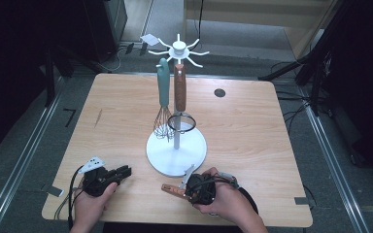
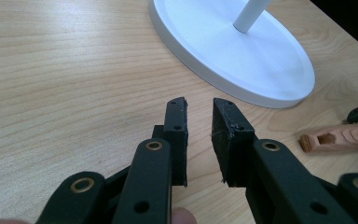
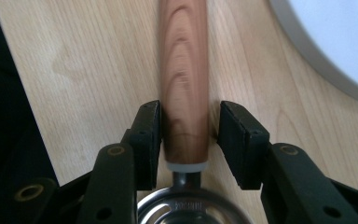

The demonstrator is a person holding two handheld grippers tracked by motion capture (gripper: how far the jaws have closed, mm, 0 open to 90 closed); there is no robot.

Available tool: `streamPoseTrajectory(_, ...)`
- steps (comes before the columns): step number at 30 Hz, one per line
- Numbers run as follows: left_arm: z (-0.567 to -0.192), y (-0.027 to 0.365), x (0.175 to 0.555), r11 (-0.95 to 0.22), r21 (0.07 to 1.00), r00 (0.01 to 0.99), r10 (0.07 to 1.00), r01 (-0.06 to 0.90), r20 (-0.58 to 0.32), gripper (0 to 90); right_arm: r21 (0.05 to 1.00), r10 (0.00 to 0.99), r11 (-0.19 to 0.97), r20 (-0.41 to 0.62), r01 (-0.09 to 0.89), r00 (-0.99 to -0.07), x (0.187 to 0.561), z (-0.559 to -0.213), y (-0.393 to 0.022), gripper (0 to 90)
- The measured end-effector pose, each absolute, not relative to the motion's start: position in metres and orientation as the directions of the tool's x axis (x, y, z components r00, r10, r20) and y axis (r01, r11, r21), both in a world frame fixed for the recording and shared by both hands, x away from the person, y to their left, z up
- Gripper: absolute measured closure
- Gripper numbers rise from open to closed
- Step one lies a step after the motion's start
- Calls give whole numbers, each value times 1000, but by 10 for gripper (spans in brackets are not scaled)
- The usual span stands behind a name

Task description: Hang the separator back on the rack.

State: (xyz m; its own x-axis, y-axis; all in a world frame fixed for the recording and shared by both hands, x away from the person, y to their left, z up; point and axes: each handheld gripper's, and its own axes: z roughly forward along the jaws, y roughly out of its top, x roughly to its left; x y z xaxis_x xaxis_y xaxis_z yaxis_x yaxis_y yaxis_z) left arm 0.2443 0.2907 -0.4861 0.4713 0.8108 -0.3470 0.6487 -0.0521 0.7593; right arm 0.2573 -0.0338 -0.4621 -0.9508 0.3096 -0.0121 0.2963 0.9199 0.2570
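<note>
Claws both parted: right claw point(image 3: 185, 135) loosely straddles wooden handle point(image 3: 184, 70), left claw point(image 2: 199, 135) holds nothing

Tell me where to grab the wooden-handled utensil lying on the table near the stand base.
Grip the wooden-handled utensil across its handle, near the metal collar, coming down from above. It lies flat, and the rounded handle is narrow enough to fit between the jaws. The right gripper already straddles that spot, with a gap visible on one side. The white stand base sits close, so approach from the person's side.
</note>
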Motion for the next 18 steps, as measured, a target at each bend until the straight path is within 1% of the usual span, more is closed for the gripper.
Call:
streamPoseTrajectory(2, -485, 292, 243, -47, 761, 469, 811, 648, -350, 766, 192, 299, 937, -15, 291, -954, 260, -460, -25, 609)
streamPoseTrajectory(4, -484, 293, 243, -46, 764, 471, 811, 644, -348, 767, 126, 274, 955, -15, 270, -962, 261, -458, -16, 690)
streamPoseTrajectory(6, -484, 294, 242, -44, 765, 470, 811, 642, -348, 767, 99, 254, 963, -19, 251, -967, 263, -458, -11, 701)
streamPoseTrajectory(8, -484, 295, 241, -46, 765, 472, 811, 642, -347, 768, 90, 273, 959, -18, 270, -962, 262, -458, -10, 703)
streamPoseTrajectory(10, -484, 296, 241, -40, 768, 469, 812, 640, -348, 769, 126, 260, 959, -17, 256, -966, 261, -458, -14, 705)
streamPoseTrajectory(13, -484, 299, 242, -37, 766, 463, 815, 642, -349, 770, 207, 287, 936, 19, 285, -958, 257, -459, -27, 707)
streamPoseTrajectory(14, -484, 299, 242, -37, 766, 462, 816, 642, -347, 770, 233, 302, 926, 17, 297, -953, 256, -459, -32, 707)
streamPoseTrajectory(18, -483, 301, 241, -33, 769, 458, 819, 639, -345, 768, 376, 427, 836, 10, 399, -904, 260, -453, -62, 707)
